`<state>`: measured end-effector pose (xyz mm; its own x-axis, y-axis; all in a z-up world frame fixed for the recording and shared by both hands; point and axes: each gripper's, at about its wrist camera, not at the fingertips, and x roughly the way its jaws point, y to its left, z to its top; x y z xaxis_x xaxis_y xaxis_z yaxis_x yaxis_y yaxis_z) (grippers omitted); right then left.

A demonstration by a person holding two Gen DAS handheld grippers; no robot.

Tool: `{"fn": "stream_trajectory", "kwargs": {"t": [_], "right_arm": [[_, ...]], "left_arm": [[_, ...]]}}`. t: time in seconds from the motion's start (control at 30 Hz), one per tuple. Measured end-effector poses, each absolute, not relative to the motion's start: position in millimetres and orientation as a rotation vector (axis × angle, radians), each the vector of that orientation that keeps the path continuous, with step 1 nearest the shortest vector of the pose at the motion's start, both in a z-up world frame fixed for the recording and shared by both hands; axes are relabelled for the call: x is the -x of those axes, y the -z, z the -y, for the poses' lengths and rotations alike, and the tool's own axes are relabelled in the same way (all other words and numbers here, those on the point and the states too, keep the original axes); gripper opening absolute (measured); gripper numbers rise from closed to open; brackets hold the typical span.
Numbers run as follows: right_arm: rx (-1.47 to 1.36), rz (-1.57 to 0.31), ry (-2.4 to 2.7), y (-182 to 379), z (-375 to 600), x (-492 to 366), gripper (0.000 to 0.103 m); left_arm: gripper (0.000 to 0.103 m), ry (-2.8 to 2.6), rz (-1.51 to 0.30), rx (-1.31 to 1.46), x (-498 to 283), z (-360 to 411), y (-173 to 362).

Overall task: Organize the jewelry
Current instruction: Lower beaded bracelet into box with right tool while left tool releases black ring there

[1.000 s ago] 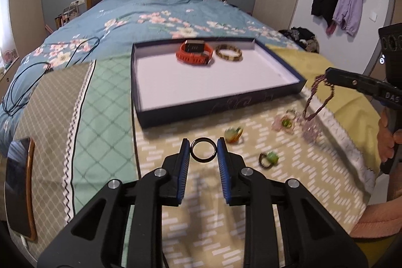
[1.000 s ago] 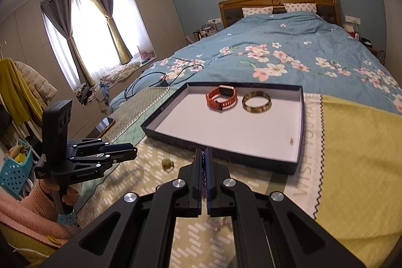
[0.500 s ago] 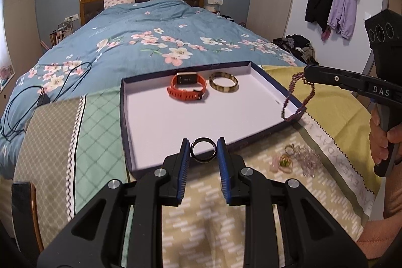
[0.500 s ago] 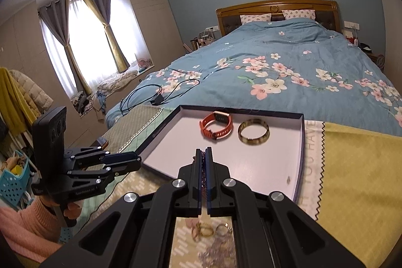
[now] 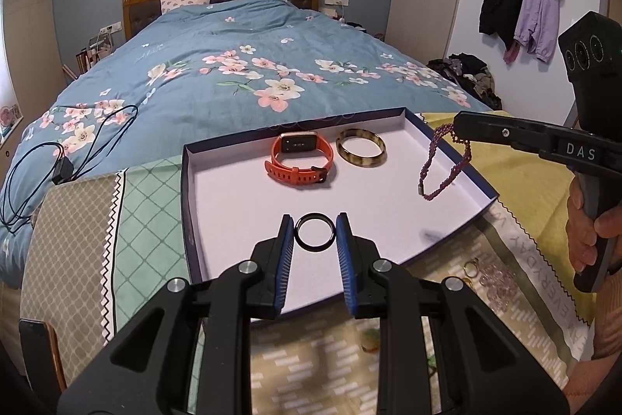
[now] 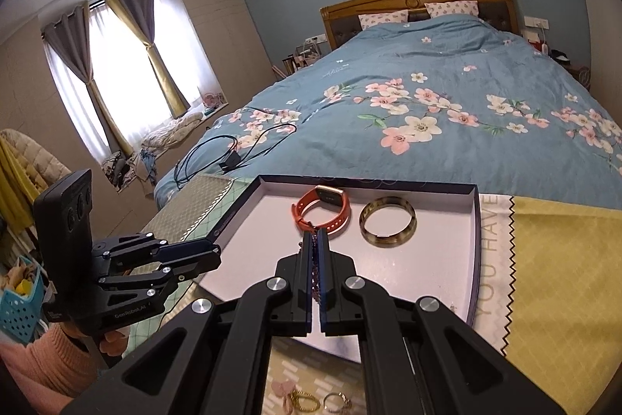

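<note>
The left tool [image 5: 314, 238] pinches a black ring [image 5: 314, 232], the right tool [image 5: 458, 131] a purple bracelet [image 5: 443, 166], both above the tray [image 5: 392, 216]; a loose pinch could drop either outside it.

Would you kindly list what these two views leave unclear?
- Right wrist view: most of the purple bead bracelet, hidden between the right gripper's shut jaws.
- Left wrist view: blurred green-and-orange trinket under the left gripper.
- Right wrist view: gold rings, cut off by the bottom edge.

Bright window [image 6: 116, 72] glare, heavy fisheye edge warping
</note>
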<state>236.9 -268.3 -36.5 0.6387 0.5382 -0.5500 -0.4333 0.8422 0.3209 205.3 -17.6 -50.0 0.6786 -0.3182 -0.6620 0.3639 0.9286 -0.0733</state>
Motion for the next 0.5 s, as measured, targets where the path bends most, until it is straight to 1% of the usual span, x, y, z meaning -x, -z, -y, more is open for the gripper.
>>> {"fn": "stream_trajectory", "kwargs": {"t": [0.5], "right_arm": [[-0.230,-0.729,-0.537,52.0,256.9,-272.8,0.001]], "left_arm": [[0.022,0.364,-0.789,-0.066,-245.5,25.3,67.7]]}}
